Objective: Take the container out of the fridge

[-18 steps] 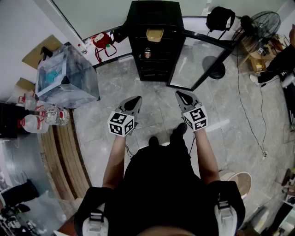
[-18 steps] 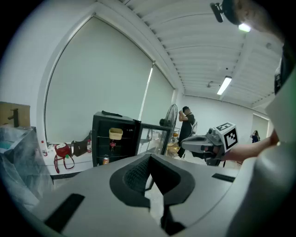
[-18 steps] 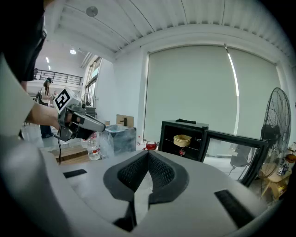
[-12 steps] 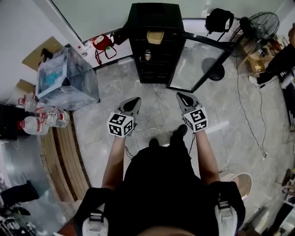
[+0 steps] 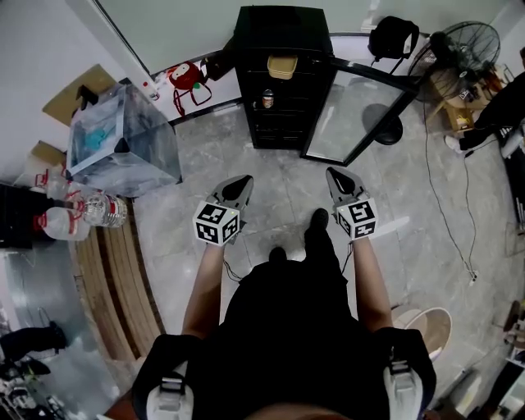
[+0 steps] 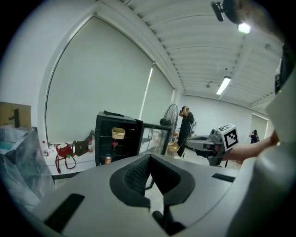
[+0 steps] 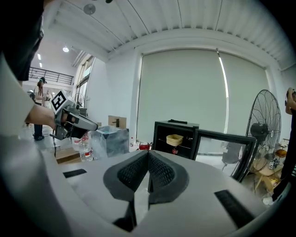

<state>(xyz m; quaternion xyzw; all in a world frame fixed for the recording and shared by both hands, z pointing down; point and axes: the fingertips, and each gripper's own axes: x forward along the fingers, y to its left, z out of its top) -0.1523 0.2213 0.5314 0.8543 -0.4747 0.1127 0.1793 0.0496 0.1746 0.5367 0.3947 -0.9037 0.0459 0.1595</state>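
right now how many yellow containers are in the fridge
1: the yellow container on the top shelf of the open fridge; lower shelves are partly hidden, so another could be missed.

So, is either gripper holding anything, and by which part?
Nothing is held. The left gripper and the right gripper are both shut and empty; the yellow container sits inside the open fridge.

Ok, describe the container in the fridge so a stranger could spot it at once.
Find the black fridge at the far side of the room, with its glass door swung open. High up inside sits the container, a pale yellow tub. The can lower down is much smaller and darker, so the tub is the one light, broad thing in there.
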